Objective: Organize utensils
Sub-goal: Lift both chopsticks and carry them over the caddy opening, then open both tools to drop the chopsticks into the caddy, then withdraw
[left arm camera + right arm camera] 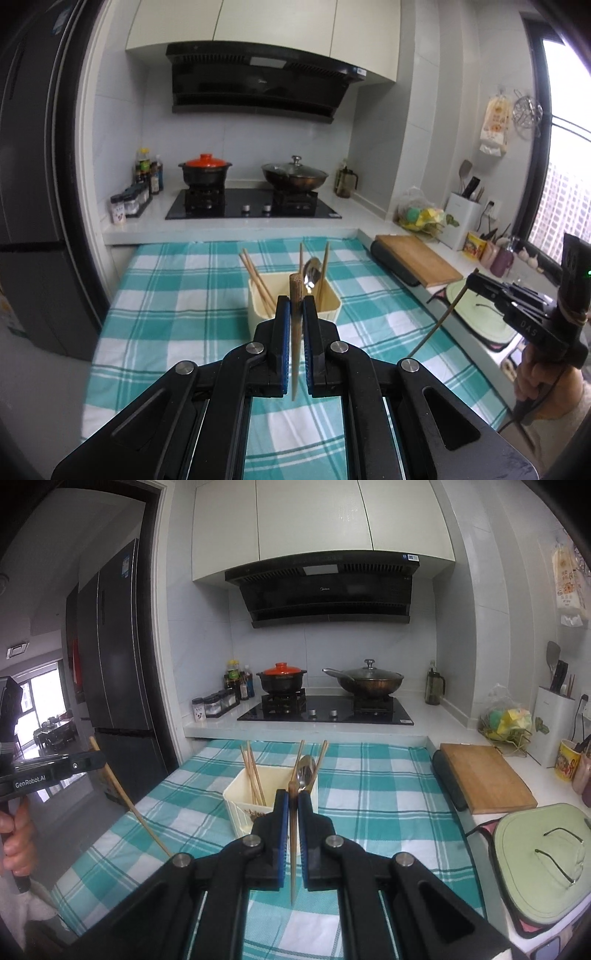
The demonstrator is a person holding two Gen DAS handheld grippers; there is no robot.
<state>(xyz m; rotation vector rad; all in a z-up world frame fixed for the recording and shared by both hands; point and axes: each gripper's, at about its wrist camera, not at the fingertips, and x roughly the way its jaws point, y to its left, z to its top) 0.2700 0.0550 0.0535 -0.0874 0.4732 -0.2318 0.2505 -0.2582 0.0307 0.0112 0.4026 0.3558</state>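
Chopsticks: one chopstick [295, 332] is pinched upright in the closed left gripper [295, 306], another chopstick [293, 849] in the closed right gripper [293, 797]. Just ahead of both tools stands the cream holder [258, 310] with more chopsticks [255, 280] and a metal spoon [312, 275], nothing between. Beneath lies a teal checked cloth [184, 295]; beyond are the stove [251, 210] and its pots, a cutting board [417, 258] rightward. Both grippers tilt slightly downward, each held in a hand [18, 834]
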